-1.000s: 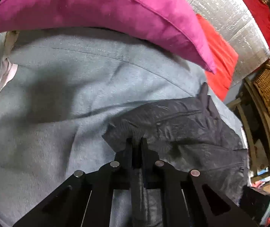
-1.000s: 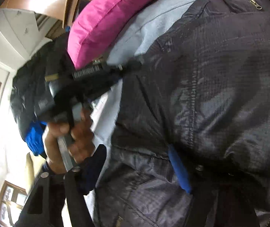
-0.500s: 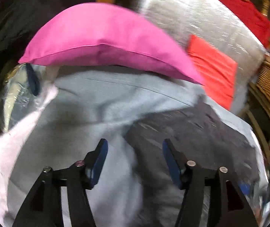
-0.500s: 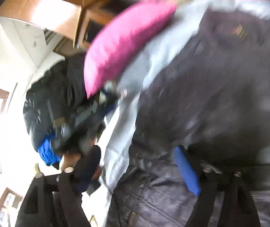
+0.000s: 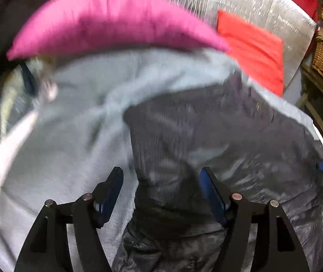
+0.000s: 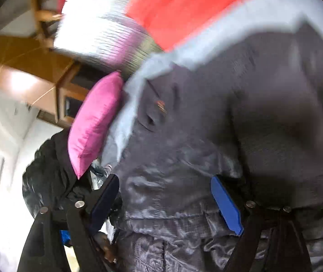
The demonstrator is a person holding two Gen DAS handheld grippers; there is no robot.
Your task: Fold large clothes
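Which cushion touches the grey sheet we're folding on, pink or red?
The pink cushion: its lower edge overlaps the grey sheet. The red cushion leans against the silver panel behind.

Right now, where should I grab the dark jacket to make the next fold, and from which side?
Probably the jacket's free edge over the grey blanket, ahead of the opening left gripper. Come from the blanket side, low: there the fabric ends in a clear border that lies flat, so one finger could slip underneath.

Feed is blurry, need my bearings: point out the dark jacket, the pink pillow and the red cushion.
dark jacket (image 5: 218,136), left wrist view, middle of its folded body
pink pillow (image 5: 116,20), left wrist view, centre of its face
red cushion (image 5: 256,52), left wrist view, middle of its front
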